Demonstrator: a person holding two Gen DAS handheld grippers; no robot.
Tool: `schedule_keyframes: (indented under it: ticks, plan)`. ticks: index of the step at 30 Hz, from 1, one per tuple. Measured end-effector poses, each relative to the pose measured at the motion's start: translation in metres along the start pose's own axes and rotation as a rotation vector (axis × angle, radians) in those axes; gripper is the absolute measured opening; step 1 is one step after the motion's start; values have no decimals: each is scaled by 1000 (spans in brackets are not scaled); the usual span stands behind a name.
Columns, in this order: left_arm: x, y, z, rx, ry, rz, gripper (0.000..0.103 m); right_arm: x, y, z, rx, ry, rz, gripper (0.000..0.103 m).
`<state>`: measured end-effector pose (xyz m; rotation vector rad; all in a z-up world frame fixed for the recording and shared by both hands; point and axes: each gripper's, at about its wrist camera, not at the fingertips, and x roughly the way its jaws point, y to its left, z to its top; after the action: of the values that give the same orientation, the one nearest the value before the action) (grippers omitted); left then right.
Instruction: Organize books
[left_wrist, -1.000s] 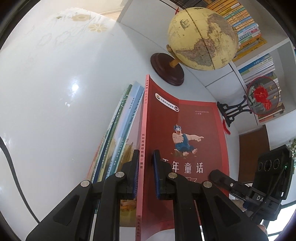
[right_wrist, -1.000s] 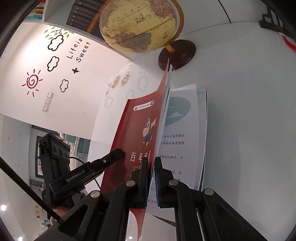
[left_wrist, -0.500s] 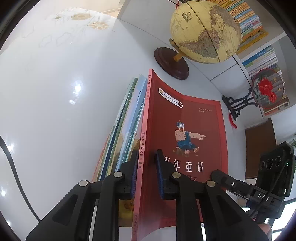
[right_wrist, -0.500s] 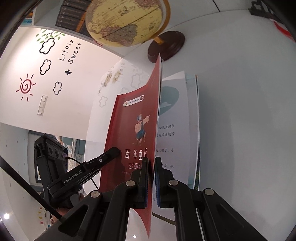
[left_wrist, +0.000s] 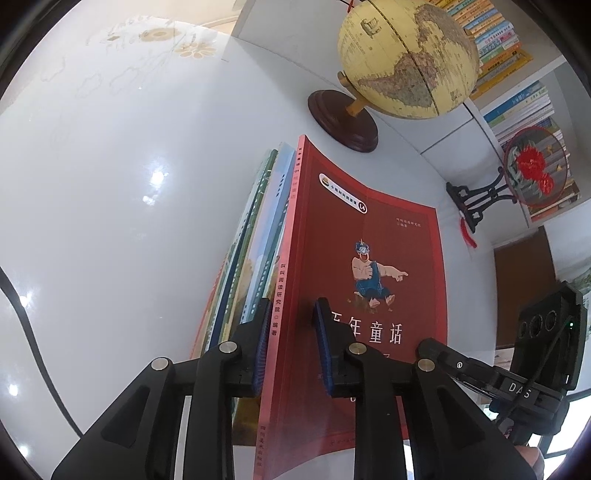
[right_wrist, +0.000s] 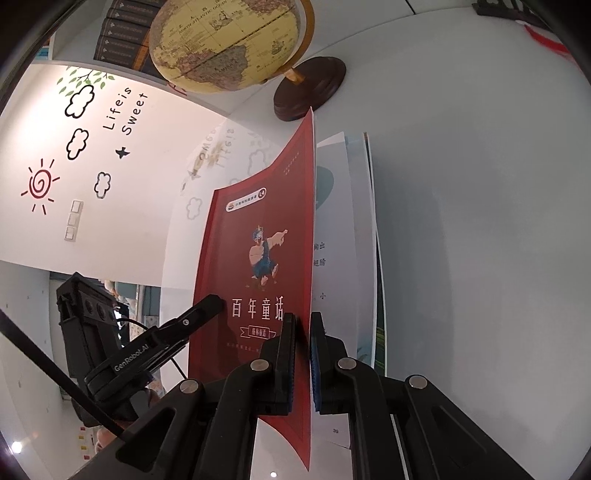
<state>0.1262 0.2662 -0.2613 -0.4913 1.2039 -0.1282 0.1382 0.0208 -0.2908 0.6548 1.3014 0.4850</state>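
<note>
A red book (left_wrist: 369, 229) with a cartoon figure on its cover stands on its edge on the white table (left_wrist: 110, 184), against a row of thin books (left_wrist: 255, 240). Its spine lies between the jaws of my left gripper (left_wrist: 290, 350), which are opening, and the right pad stands off the cover. My right gripper (right_wrist: 303, 354) is shut on the red cover (right_wrist: 258, 221) near its free edge, which is parted from the white pages (right_wrist: 340, 221). Each gripper shows in the other's view, the right gripper (left_wrist: 546, 350) and the left gripper (right_wrist: 147, 350).
A yellow globe (left_wrist: 406, 55) on a dark round base stands just behind the books. A round red-flowered fan (left_wrist: 532, 173) on a black stand is at the right. Shelves of books (left_wrist: 517, 44) line the wall behind. A wall with cloud and sun stickers (right_wrist: 77, 140) is at the left.
My left gripper's jaws have spread apart from the red book's spine. The right gripper has kept its hold on the cover, which now stands straighter.
</note>
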Motion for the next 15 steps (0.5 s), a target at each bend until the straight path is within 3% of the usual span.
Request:
schedule_keyframes:
  ticks: [6, 11, 14, 15]
  plan:
    - [3, -1, -3, 18, 30, 94, 27, 3, -2, -6, 3, -8, -37, 13]
    - [5, 7, 1, -6, 61, 100, 31, 3, -1, -8, 9, -20, -71, 16]
    - [4, 8, 2, -1, 79, 143, 34, 0, 2, -9, 8, -26, -84, 41]
    - [3, 7, 2, 9, 82, 157, 34, -3, 5, -9, -4, -36, -112, 56]
